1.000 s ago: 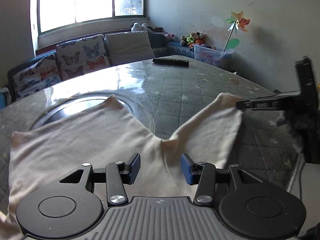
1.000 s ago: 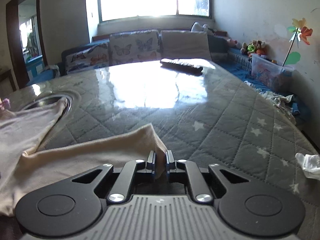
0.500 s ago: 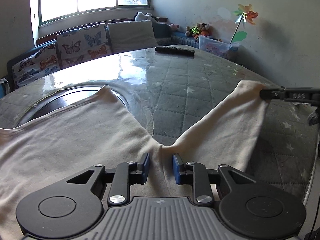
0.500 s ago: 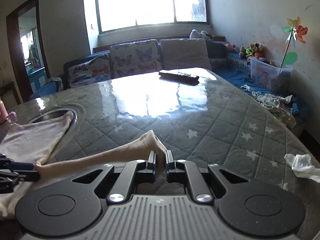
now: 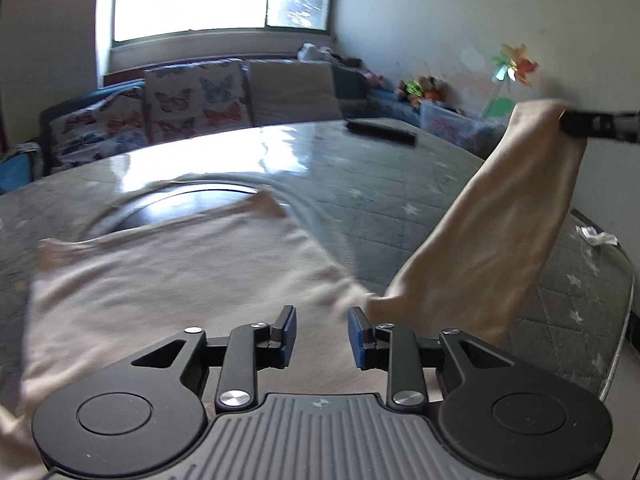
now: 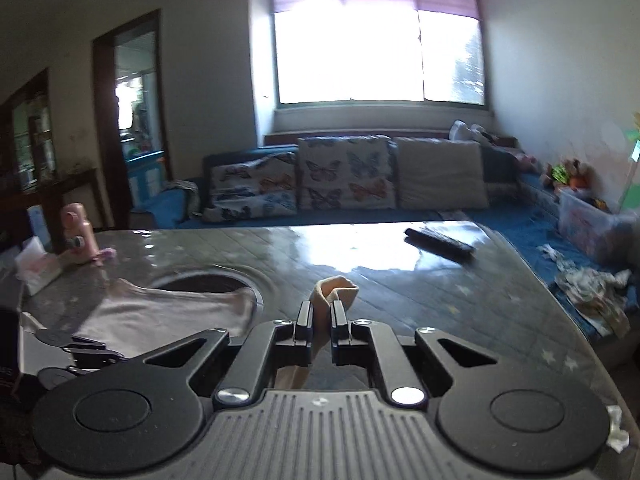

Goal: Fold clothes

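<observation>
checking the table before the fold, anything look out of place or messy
Mostly tidy. A crumpled white scrap lies near the table's right edge, close to the lifted sleeve. The shirt partly covers a round recess in the tabletop, so it may not lie flat there.

Cream garment (image 5: 168, 280), grey star-quilted table cover (image 5: 384, 204), butterfly-print cushions (image 6: 344, 172), blue gripper pads (image 5: 357, 340)

home living room: sofa (image 6: 360, 184), butterfly cushions (image 6: 344, 172).
</observation>
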Tool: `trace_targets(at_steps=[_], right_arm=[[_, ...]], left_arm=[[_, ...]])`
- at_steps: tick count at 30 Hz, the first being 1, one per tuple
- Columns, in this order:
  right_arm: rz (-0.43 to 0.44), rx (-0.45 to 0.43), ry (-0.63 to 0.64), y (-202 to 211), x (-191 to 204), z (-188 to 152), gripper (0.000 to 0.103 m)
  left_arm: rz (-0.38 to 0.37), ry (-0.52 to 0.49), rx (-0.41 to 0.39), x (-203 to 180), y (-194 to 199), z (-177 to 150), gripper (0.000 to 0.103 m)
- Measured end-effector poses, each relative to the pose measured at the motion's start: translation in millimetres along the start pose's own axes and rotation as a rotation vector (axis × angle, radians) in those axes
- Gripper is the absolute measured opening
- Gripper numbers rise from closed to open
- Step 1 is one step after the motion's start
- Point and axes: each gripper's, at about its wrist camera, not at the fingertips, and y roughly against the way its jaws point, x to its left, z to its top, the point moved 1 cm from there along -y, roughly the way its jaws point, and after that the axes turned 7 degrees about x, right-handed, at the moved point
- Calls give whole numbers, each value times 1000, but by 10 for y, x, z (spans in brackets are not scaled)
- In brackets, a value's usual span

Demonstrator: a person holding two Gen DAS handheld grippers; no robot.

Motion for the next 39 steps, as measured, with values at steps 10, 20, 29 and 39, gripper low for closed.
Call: trace_targets(at_steps=[10,20,29,39], right_arm=[[245,13,216,-160,1337,304,7],[467,97,212,-655,2046,161,11],[358,201,254,-787,1585,-84,18],[282,378,237,-975,1084,-660,20]], left_arm=[[112,138,-65,696,617,-459,43],[153,238,-57,991,847,-851,45],[169,263,-85,1055,961,-826,47],[144,211,-97,893,960,-686,47]])
